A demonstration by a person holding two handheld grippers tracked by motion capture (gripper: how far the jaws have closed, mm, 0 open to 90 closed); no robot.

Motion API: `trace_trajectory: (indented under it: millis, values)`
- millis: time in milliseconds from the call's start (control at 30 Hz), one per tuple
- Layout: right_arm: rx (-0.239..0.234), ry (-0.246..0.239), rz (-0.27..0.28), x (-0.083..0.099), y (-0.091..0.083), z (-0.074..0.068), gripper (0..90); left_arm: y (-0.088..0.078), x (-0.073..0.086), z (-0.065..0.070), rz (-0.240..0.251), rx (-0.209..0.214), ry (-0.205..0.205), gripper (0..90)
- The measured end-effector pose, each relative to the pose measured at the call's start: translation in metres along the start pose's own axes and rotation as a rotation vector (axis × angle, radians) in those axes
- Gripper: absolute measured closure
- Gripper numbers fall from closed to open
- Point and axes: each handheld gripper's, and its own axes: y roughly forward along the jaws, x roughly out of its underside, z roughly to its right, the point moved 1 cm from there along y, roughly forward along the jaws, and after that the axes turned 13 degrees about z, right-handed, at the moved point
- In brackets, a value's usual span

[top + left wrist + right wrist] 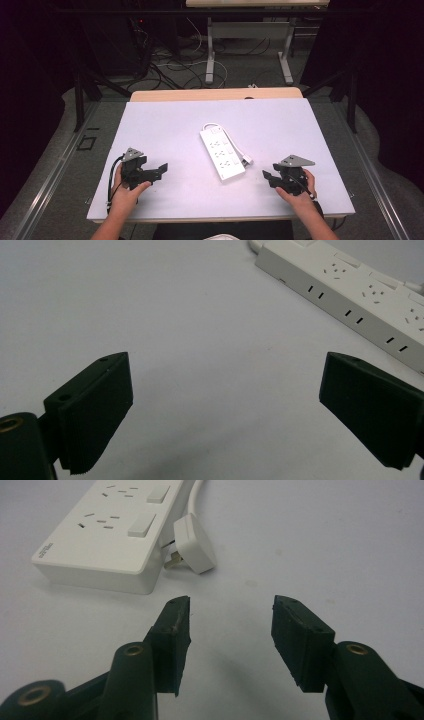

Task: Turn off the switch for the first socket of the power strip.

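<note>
Resting plug (pixel 194 544) beside power strip (pixel 102 535)

One long white plastic power strip (pixel 222 153) with one white plug (pixel 194 544) is lying on one white table (pixel 165 125), and two black two-jaw grippers, left (pixel 161 170) and right (pixel 266 177), are resting there.

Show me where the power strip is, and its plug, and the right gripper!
Power strip (pixel 222 152): high view, middle of its white top face.
Plug (pixel 194 544): right gripper view, flat back of the white plug body.
Right gripper (pixel 230 625): right gripper view, gap midway between its two black fingertips.
</note>
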Motion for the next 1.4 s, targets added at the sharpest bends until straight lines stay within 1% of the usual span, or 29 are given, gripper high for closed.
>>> trace_trajectory:
  millis: [33,67,100,133,267,333,400,433,467,567,633,700,767,800,900,1000,1033,1133,1233,1300,1333,1400]
  values:
    - [0.0,0.0,0.0,0.0,0.0,0.0,49.6,0.0,0.0,0.0,0.001,0.001,0.0,7.2]
    - [0.002,-0.01,0.003,0.0,0.0,0.0,49.9,0.0,0.0,0.0,0.0,-0.001,0.0,7.3]
    - [-0.005,0.011,0.0,-0.001,0.001,0.0,50.0,0.0,0.0,0.0,0.001,-0.001,0.0,7.4]
    - [-0.01,0.019,-0.003,-0.001,0.001,0.0,50.0,0.0,0.0,0.0,0.003,0.001,-0.001,7.5]
    - [-0.017,0.015,-0.001,-0.002,0.002,0.001,50.9,0.0,0.0,0.0,0.004,0.0,-0.002,7.7]
    - [-0.031,0.041,-0.009,-0.003,0.002,0.0,50.9,0.0,0.0,0.0,0.005,0.001,-0.003,7.8]
    - [-0.029,0.018,-0.003,-0.004,0.003,0.0,50.8,0.0,0.0,0.0,0.005,0.001,-0.003,7.9]
    - [-0.031,0.03,-0.008,-0.005,0.003,-0.001,50.9,0.0,0.0,0.0,0.006,0.001,-0.004,7.9]
    - [-0.03,0.022,-0.007,-0.006,0.004,-0.001,50.7,0.0,0.0,0.0,0.005,0.001,-0.004,8.1]
    - [-0.028,0.023,-0.011,-0.007,0.004,-0.002,51.1,0.0,0.0,0.0,0.005,-0.001,-0.005,8.2]
    - [-0.037,0.01,-0.015,-0.007,0.005,-0.002,54.8,0.0,0.0,0.0,0.007,-0.001,-0.007,8.3]
    - [-0.048,0.007,-0.029,-0.007,0.007,-0.002,58.4,0.0,0.0,-0.001,0.007,-0.002,-0.007,8.5]
    - [-0.048,0.005,-0.03,-0.008,0.007,-0.003,59.6,0.0,0.0,-0.001,0.005,-0.004,-0.007,8.5]
    - [-0.057,-0.003,-0.029,-0.009,0.008,-0.003,62.1,0.0,0.0,-0.001,0.005,-0.006,-0.008,8.6]
    - [-0.063,-0.008,-0.035,-0.011,0.009,-0.004,64.2,0.0,0.0,-0.001,0.006,-0.007,-0.007,8.7]
    - [-0.073,-0.03,-0.036,-0.013,0.011,-0.005,66.8,0.0,0.0,0.0,0.008,-0.011,-0.013,8.8]
    - [-0.074,-0.038,-0.046,-0.014,0.012,-0.007,68.0,0.0,0.0,-0.001,0.007,-0.01,-0.012,8.9]
    - [-0.08,-0.035,-0.048,-0.016,0.014,-0.008,69.4,0.0,0.0,-0.001,0.006,-0.012,-0.012,9.0]
    - [-0.087,-0.046,-0.056,-0.017,0.017,-0.009,72.0,0.0,0.001,-0.001,0.005,-0.012,-0.012,9.1]
    - [-0.091,-0.045,-0.064,-0.018,0.017,-0.01,73.6,0.0,0.001,-0.001,0.005,-0.013,-0.013,9.2]
    - [-0.098,-0.053,-0.063,-0.019,0.019,-0.009,75.5,0.0,0.001,-0.001,0.001,-0.011,-0.008,9.3]
    - [-0.096,-0.048,-0.07,-0.02,0.019,-0.01,76.3,0.0,0.001,-0.001,0.002,-0.013,-0.009,9.3]
